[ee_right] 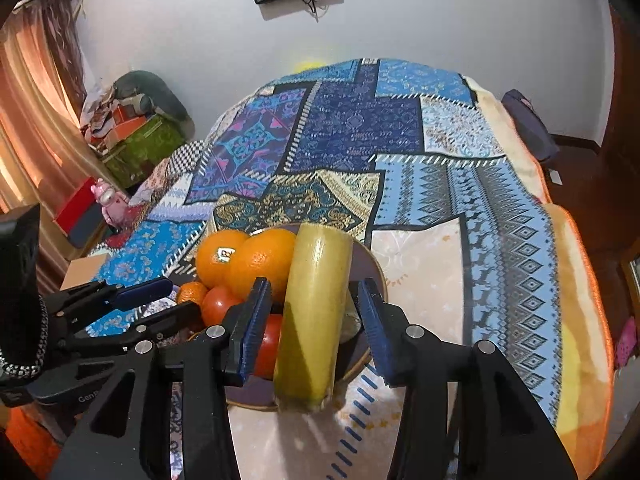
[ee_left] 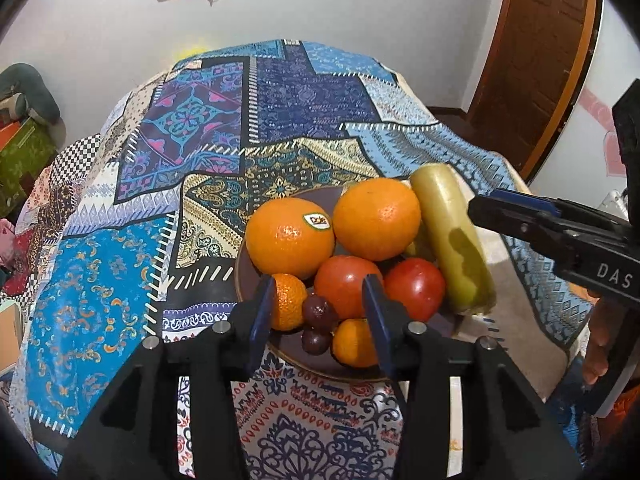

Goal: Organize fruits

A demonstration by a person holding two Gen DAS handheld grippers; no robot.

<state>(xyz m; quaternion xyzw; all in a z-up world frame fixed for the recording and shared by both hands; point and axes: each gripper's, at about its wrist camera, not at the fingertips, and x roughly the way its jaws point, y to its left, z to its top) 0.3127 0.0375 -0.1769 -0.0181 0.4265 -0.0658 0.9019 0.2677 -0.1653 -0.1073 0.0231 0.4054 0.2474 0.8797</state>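
Your right gripper [ee_right: 316, 330] has its fingers released astride the banana [ee_right: 314, 312], which leans on the plate [ee_right: 378, 272] rim beside the oranges [ee_right: 264, 260], while your left gripper [ee_left: 318, 314] hangs released over the plate's near fruit.

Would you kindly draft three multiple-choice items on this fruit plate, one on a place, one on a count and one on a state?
1. Where does the long yellow-green fruit lie?
A. at the plate's right edge
B. off on the cloth, away from the plate
C. under the oranges

2. How many large oranges are on the plate?
A. one
B. two
C. four

3. How does the right gripper stand to the long fruit?
A. shut on it
B. open, pads clear on both sides
C. far away from it

Answers: 1 A, it rests along the plate's right side beside the tomatoes. 2 B, one stickered orange and one plain. 3 B, gaps show between each pad and the fruit.
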